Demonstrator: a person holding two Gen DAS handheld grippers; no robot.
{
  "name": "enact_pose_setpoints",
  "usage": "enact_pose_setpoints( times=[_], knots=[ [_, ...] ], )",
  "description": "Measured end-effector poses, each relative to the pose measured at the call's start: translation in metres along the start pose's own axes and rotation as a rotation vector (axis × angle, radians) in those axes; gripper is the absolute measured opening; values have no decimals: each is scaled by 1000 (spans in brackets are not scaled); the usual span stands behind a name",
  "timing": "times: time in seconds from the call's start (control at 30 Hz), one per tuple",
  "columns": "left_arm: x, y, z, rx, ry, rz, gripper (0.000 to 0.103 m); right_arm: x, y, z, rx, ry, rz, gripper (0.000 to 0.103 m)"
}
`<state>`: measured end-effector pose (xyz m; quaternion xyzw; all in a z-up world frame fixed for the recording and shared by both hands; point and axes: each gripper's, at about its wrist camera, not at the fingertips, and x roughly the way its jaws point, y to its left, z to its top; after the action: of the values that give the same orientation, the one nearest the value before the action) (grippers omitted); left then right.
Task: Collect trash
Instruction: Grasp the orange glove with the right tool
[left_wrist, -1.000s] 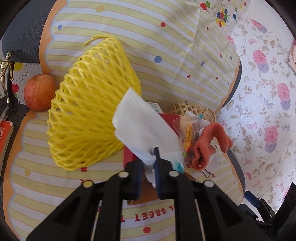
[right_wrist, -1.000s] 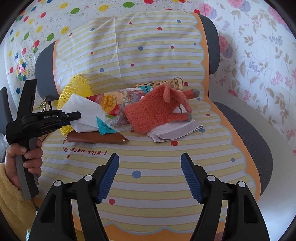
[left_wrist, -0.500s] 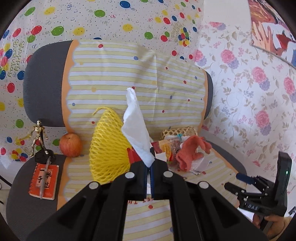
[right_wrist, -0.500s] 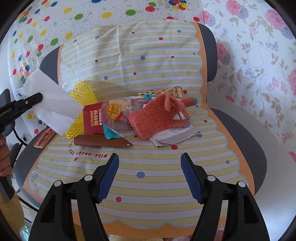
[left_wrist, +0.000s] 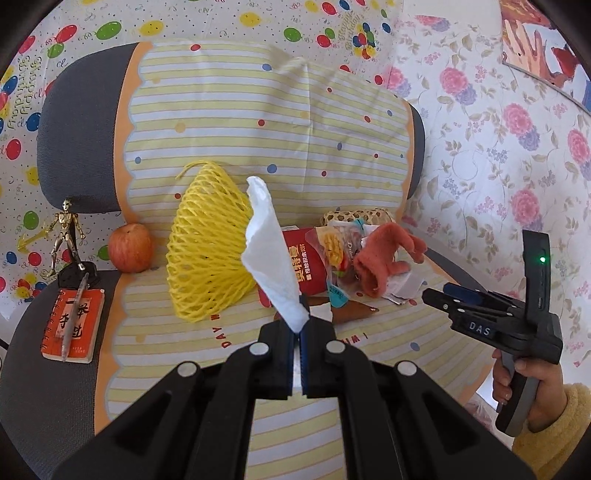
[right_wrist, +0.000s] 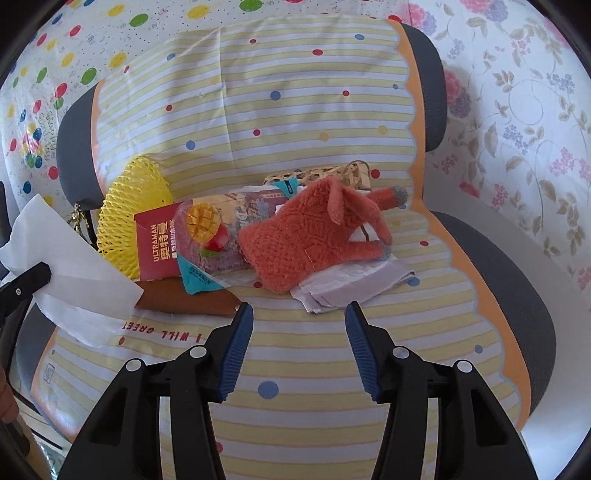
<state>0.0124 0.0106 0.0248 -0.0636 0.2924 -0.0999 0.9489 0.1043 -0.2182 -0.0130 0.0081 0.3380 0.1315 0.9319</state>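
- Tissue (left_wrist: 271, 254): white, thin, creased, sticking up in a limp point. We've got its lower corner pinched in the left gripper (left_wrist: 297, 332), jaws fully closed on it, lifted clear of the chair (left_wrist: 461, 280).
- In the right wrist view the tissue (right_wrist: 70, 273) sits at the far left, off the seat, fanned out flat past the jaw tip.
- Step in hand, as we read it: first trash item picked and being carried off. No bin in either view, so we can't tell where it goes.
- Right gripper (right_wrist: 299, 332): jaws have just been closing in, now about half wide, nothing between them. It's aimed at the pile on the seat, short of it.
- Pile, left to right: yellow net (right_wrist: 129, 199), red pack (right_wrist: 157, 247) and mango wrapper (right_wrist: 214, 232) overlapping, brown flat piece (right_wrist: 192, 301) under them, orange glove (right_wrist: 306, 232) lying on folded paper (right_wrist: 351, 284), woven thing (right_wrist: 325, 173) behind.
- Next move, our call: right goes forward and down onto the nearest loose trash. Wrapper edge or folded paper look likeliest. Glove sits on the paper, so a low edge pinch is needed to avoid dragging it.
- Glove, apple (left_wrist: 130, 247), figurine (left_wrist: 66, 236), notebook (left_wrist: 74, 325) with pen (left_wrist: 74, 314) probably aren't trash. Leave them.
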Motion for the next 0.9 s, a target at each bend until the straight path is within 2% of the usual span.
enact_pose_setpoints(
  times=[0.23,0.4,0.43,0.53,0.57,0.67,0.8,0.9],
  knots=[
    [7,1,-1,-5,13,0,0,49,22,30,-54,49,-9,57],
    [8,1,-2,-3,18,-3,0,77,27,36,-70,74,10,54],
    [8,1,-3,-4,19,-2,0,79,28,37,-78,66,13,51],
    [9,1,-3,-11,23,-5,0,82,26,40,-78,52,9,23],
    [9,1,-4,-11,22,-5,0,80,24,42,-71,42,-2,9],
    [5,-1,-4,-5,15,-4,0,55,15,49,-55,-37,-27,8],
    [-5,-7,-1,5,-6,-11,0,-2,-3,62,-28,-146,-41,8],
    [-18,-18,6,31,-42,-32,0,-44,-14,67,5,-174,-20,8]
  ],
)
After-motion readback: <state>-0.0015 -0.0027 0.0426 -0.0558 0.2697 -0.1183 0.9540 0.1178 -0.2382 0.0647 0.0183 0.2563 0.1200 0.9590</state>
